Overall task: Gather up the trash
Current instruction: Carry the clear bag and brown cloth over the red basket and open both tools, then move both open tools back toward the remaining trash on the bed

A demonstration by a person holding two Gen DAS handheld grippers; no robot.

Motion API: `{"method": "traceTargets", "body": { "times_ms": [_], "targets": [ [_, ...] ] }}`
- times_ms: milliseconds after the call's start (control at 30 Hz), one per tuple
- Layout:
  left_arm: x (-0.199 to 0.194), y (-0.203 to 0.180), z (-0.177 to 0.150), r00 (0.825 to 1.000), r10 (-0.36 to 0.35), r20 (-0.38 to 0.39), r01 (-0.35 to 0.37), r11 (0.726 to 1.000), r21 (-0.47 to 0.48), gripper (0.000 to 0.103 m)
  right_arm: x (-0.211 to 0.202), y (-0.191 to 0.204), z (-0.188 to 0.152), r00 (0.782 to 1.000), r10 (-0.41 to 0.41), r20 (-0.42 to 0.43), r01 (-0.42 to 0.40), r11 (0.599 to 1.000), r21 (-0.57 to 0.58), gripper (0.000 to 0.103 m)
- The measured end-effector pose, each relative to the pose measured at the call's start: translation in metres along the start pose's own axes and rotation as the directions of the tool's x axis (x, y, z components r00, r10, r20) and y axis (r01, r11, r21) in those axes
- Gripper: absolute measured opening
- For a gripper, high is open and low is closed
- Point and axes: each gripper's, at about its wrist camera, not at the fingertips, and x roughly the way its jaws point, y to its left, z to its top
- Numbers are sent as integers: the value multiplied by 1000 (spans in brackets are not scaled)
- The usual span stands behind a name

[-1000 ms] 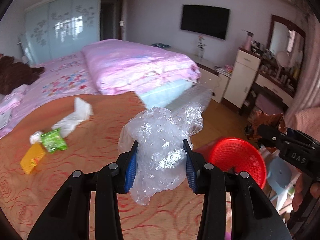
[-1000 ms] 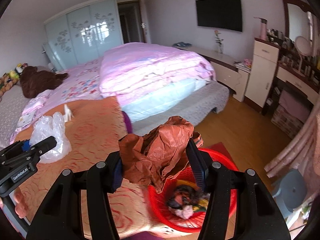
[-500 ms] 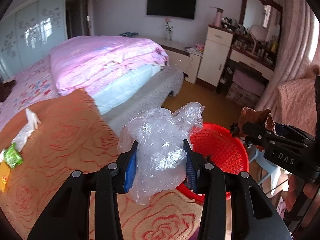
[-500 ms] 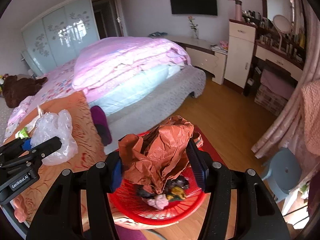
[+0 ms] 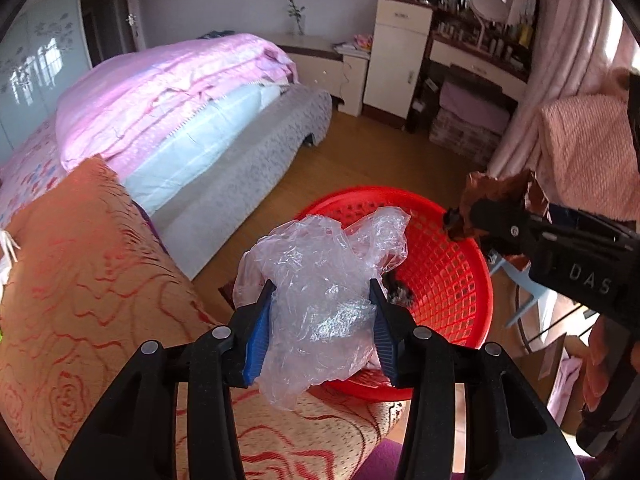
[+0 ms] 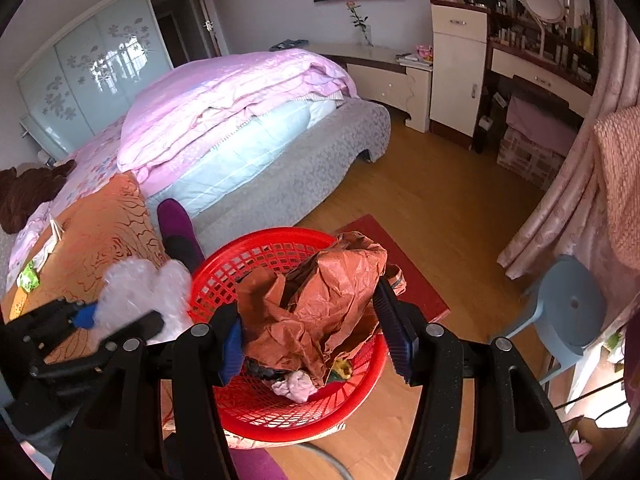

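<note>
While jaws open, clear plastic bag [image 5: 320, 300] between left fingers [image 5: 258, 326], above red basket [image 5: 448, 264]

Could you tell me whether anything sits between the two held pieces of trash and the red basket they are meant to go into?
Nothing visible does. The clear plastic bag in the left gripper, whose jaws are opening, and the brown paper in the right gripper both hang over the open-topped red basket, which already holds some trash.

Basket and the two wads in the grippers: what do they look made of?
Basket: glossy red plastic, going by its moulded lattice wall.
Left wad: thin clear plastic film, see-through, with shiny crinkles.
Right wad: likely brown paper, matte with sharp creases; a stiff plastic bag is possible.
</note>
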Motion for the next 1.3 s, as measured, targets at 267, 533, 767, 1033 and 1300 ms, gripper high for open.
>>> {"method": "traceTargets", "body": {
  "times_ms": [267, 533, 767, 1033, 1300],
  "targets": [
    [5, -6, -3, 1000, -16, -9, 16, 1000, 16, 59, 4, -4, 3, 1000, 9, -5, -9, 1000, 24, 69],
    [-6, -4, -4, 999, -33, 14, 33, 999, 11, 73, -5, -11, 5, 1000, 1, 19, -1, 999, 45, 70],
    [-16, 0, -7, 999, 1, 39, -2, 1000, 14, 74, -10, -8, 4, 999, 0, 40, -1, 999, 41, 70],
    [-38, 22, -13, 996, 31, 86, -26, 998, -52, 74, -16, 7, 1, 998, 5, 67, -5, 1000, -4, 70],
    [-72, 53, -20, 983, 108, 150, -91, 989, -117, 74, -23, 33, -1, 995, 43, 93, -36, 997, -70, 70]
  ]
}}
